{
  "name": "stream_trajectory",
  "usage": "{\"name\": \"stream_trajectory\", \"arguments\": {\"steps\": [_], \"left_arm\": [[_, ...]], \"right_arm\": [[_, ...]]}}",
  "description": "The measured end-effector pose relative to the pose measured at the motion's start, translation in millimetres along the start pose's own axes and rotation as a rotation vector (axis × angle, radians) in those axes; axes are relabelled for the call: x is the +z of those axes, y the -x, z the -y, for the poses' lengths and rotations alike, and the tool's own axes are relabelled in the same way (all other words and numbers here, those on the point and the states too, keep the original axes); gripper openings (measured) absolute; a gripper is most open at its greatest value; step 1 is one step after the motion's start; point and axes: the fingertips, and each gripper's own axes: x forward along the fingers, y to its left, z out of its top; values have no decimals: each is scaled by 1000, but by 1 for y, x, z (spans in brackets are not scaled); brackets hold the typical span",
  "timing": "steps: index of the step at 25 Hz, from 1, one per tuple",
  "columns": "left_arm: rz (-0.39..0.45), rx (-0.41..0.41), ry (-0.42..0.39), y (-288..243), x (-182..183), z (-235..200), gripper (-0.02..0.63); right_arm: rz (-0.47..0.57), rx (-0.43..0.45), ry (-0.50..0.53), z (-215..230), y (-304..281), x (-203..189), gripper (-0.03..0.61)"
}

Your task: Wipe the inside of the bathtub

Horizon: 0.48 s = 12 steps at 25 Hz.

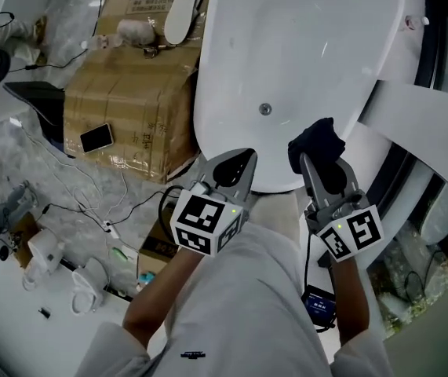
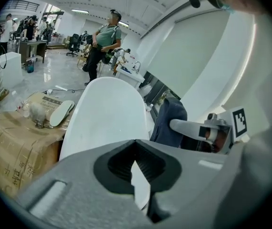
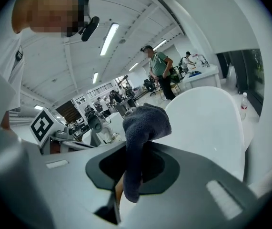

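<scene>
The white bathtub (image 1: 302, 45) lies ahead of me in the head view, its drain (image 1: 265, 109) near the middle of the floor. My right gripper (image 1: 323, 170) hovers over the tub's near rim, shut on a dark blue cloth (image 1: 316, 142) that bunches above its jaws. In the right gripper view the cloth (image 3: 145, 123) hangs down between the pads, with the tub (image 3: 207, 123) behind it. My left gripper (image 1: 235, 167) is beside it at the near rim, shut with nothing in it. The left gripper view also takes in the tub (image 2: 107, 113) and the cloth (image 2: 169, 118).
A cardboard box (image 1: 129, 100) stands left of the tub with a phone (image 1: 96, 137) and a white slipper (image 1: 183, 10) on it. Cables and small devices (image 1: 90, 210) litter the floor at left. White panels (image 1: 427, 116) lie right of the tub. A person (image 2: 105, 37) stands far off.
</scene>
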Motion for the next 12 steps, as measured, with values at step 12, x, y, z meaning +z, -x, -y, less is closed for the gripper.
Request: {"name": "stream_trajectory", "arguments": {"steps": [12], "left_arm": [[-62, -32, 63, -45, -64, -76, -2]], "right_arm": [[-48, -20, -152, 28, -87, -93, 51]]}}
